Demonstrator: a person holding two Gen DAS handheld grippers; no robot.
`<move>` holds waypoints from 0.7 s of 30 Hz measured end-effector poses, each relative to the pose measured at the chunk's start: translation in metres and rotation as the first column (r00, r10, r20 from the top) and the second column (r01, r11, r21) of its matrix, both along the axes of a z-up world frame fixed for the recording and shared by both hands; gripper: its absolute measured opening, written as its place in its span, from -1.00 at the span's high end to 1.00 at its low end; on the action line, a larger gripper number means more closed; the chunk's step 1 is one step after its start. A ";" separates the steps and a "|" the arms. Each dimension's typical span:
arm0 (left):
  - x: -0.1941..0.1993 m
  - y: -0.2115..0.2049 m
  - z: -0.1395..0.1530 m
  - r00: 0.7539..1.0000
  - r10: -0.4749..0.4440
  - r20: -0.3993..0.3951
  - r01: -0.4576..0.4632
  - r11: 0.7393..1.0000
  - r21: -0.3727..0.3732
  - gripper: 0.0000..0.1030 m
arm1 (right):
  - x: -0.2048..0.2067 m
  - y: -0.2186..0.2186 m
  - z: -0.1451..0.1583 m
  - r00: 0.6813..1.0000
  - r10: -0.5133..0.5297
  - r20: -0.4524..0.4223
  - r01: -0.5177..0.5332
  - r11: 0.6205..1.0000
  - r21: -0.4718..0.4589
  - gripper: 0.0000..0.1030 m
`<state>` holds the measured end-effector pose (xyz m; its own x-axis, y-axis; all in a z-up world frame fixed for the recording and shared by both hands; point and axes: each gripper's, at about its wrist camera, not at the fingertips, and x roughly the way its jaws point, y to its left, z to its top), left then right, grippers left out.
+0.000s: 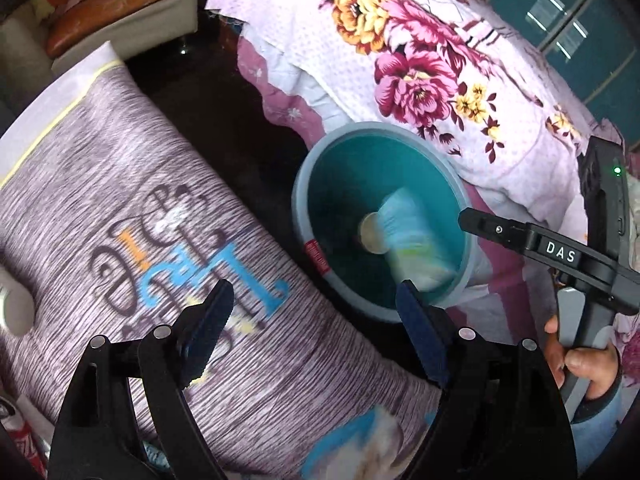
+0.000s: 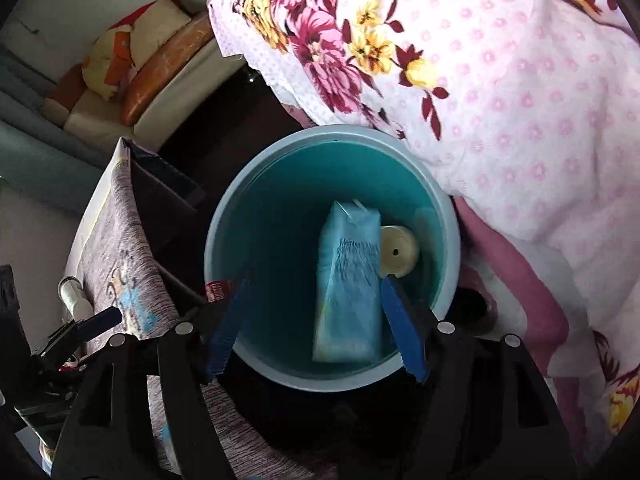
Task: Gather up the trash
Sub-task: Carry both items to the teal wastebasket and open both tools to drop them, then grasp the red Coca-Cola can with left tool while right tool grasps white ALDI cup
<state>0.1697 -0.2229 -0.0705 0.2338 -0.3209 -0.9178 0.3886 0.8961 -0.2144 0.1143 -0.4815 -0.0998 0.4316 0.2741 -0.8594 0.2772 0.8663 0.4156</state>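
Trash is already in the teal bin (image 2: 276,208), which stands on the dark floor between the floral bed cover (image 2: 500,100) on the right and the grey printed counter cloth (image 1: 120,208) on the left. Inside lie a pale blue packet (image 2: 348,280) and, touching its far right side, a small cream roll (image 2: 400,252). Right gripper (image 2: 316,332) hangs spread and empty over the bin; left gripper (image 1: 316,344) is spread above the cloth. Judging by that, one drop looks finished; whatever remains lies out of view.
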 end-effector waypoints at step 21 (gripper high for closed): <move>-0.067 0.164 0.055 0.975 0.199 0.101 -0.202 0.979 0.019 -0.63 | -0.012 0.121 0.063 0.971 0.233 0.045 -0.231 0.972 -0.051 -0.55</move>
